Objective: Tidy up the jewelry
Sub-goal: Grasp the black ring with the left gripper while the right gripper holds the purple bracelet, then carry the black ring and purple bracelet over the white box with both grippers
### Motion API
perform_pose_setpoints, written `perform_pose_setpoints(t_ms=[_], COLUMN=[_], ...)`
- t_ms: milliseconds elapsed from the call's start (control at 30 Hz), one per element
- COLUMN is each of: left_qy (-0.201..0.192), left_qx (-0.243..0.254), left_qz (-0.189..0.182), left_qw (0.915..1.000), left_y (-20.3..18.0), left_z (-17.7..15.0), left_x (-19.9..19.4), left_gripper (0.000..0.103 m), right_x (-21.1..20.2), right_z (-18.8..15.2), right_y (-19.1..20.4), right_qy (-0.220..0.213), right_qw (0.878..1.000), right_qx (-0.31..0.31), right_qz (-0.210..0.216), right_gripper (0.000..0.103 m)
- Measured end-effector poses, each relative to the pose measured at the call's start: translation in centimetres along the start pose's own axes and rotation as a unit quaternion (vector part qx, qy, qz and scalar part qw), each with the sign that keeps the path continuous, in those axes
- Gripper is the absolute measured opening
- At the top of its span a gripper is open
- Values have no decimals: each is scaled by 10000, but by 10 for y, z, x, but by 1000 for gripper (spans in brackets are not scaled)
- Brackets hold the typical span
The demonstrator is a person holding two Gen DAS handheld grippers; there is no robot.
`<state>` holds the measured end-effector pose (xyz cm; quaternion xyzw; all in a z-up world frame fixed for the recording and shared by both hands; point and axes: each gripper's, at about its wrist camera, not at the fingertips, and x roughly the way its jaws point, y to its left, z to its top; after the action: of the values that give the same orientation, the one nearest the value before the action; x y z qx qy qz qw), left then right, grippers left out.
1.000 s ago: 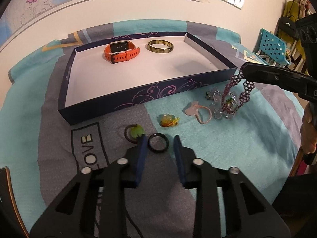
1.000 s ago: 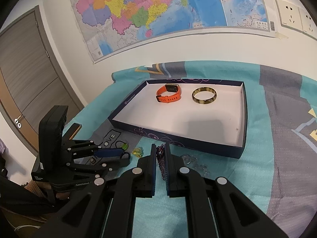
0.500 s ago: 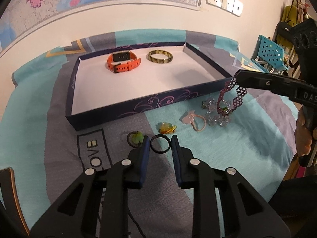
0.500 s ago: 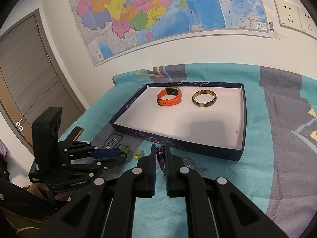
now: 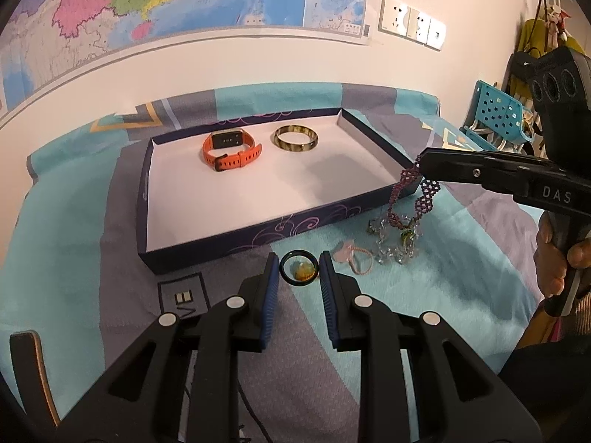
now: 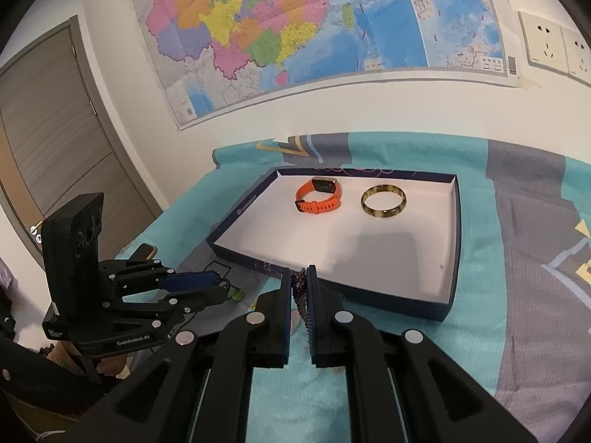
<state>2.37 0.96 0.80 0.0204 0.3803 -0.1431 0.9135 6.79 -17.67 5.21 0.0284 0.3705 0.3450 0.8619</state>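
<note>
A dark blue tray [image 5: 258, 238] [image 6: 448, 295] with a white floor holds an orange watch [image 5: 231, 151] [image 6: 319, 195] and a gold-brown bangle [image 5: 296, 140] [image 6: 384, 203]. My left gripper [image 5: 299, 269] is shut on a black ring [image 5: 283, 271], held above the cloth in front of the tray. A yellow-orange trinket [image 5: 302, 271] shows through the ring. My right gripper [image 6: 299, 288] [image 5: 419, 164] is shut on a purple beaded bracelet [image 5: 424, 195] [image 6: 299, 295], which hangs at the tray's near right corner.
A clear crystal bracelet [image 5: 391, 249] and a pink hair tie [image 5: 354, 258] lie on the teal and grey cloth right of my left gripper. A blue perforated basket [image 5: 495, 118] stands at the far right. A wall with a map is behind the tray.
My left gripper has lifted the black ring off the cloth and moved it forward and right. My right gripper has raised the purple bracelet toward the tray's corner.
</note>
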Motion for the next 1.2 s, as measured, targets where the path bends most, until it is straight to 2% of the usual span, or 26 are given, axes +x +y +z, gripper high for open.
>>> perform_pose_setpoints(t_ms=[1200], left_qy=[-269], left_qx=[32], left_qz=[281], left_qw=[9992], left_y=[12], left_z=[38], left_x=[9], left_gripper=[23], right_x=[16], right_z=[32], right_y=[-14], right_qy=[-168], right_qw=[9998], right_qx=[44], right_qz=[-109], right_gripper=[6])
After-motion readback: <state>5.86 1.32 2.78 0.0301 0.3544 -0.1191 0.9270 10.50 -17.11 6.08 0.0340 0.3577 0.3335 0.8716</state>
